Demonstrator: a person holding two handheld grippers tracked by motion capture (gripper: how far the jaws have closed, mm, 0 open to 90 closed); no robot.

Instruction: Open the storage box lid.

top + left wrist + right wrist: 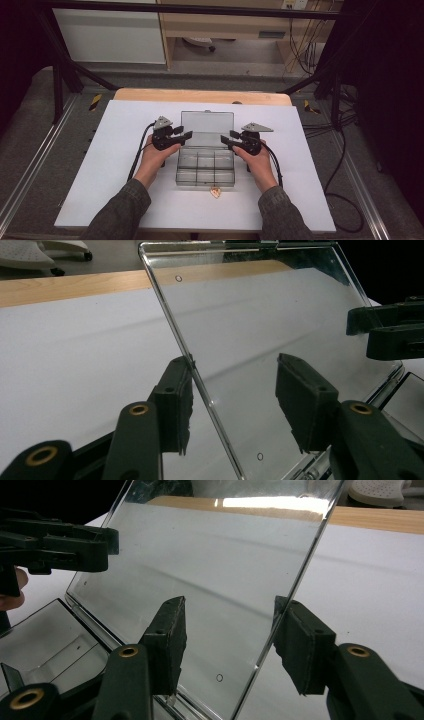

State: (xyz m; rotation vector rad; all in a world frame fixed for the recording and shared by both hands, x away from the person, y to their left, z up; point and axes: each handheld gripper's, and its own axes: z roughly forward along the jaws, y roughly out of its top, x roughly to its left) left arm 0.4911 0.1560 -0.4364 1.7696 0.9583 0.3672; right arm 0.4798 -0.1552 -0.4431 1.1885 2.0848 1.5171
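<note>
A clear plastic compartment box [206,167] lies on the white board with its lid [206,121] raised and leaning back. My left gripper [187,135] is at the lid's left edge and my right gripper [226,136] at its right edge. In the left gripper view the lid [260,315] has its side edge running between the parted jaws of the left gripper [232,375], close to one pad, unclamped. The right gripper view has the lid [215,555] with its edge between the spread jaws of the right gripper [227,612]. Both grippers are open.
A small orange piece [215,192] lies just in front of the box. The white board [100,165] covers a wooden table [200,95]. Dark frame bars and cables stand around it, and a cabinet rises beyond.
</note>
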